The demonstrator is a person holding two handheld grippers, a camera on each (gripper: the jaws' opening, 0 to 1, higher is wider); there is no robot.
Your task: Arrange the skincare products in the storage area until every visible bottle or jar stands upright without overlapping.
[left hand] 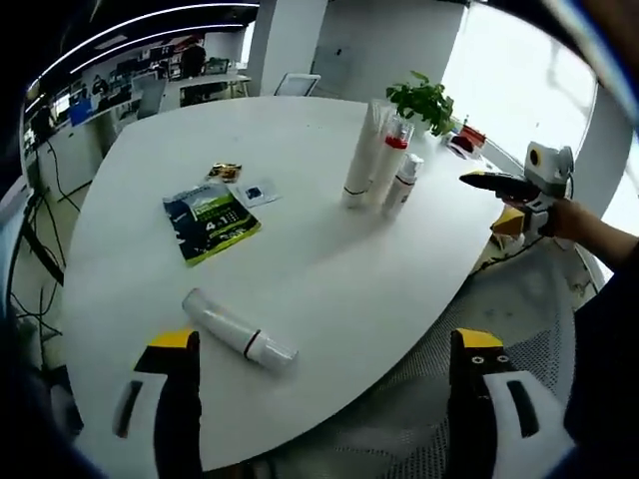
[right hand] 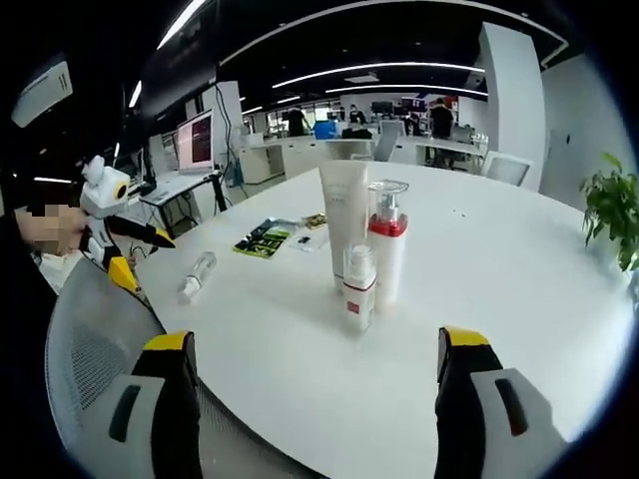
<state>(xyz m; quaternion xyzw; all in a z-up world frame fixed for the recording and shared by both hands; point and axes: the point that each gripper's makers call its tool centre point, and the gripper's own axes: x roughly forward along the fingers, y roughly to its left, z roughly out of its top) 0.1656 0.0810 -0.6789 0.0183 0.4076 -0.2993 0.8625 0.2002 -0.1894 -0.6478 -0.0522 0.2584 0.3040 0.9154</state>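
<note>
A white bottle (left hand: pixel 239 330) with a dark band lies on its side near the table's front edge, just ahead of my open left gripper (left hand: pixel 324 399). Three products stand upright together: a tall white tube (left hand: pixel 361 160), a clear-capped bottle with a red collar (left hand: pixel 390 160) and a small white bottle (left hand: pixel 401 185). In the right gripper view the same tube (right hand: pixel 343 222), red-collared bottle (right hand: pixel 387 251) and small bottle (right hand: pixel 358 287) stand ahead of my open right gripper (right hand: pixel 315 399). The lying bottle (right hand: pixel 198 274) is far left. The right gripper (left hand: pixel 504 186) also enters the left gripper view.
A green packet (left hand: pixel 211 221) and small cards (left hand: pixel 247 190) lie flat on the white table (left hand: pixel 300 269). A potted plant (left hand: pixel 423 102) stands at the far edge. A mesh chair (right hand: pixel 90 349) sits by the table. Desks and monitors fill the background.
</note>
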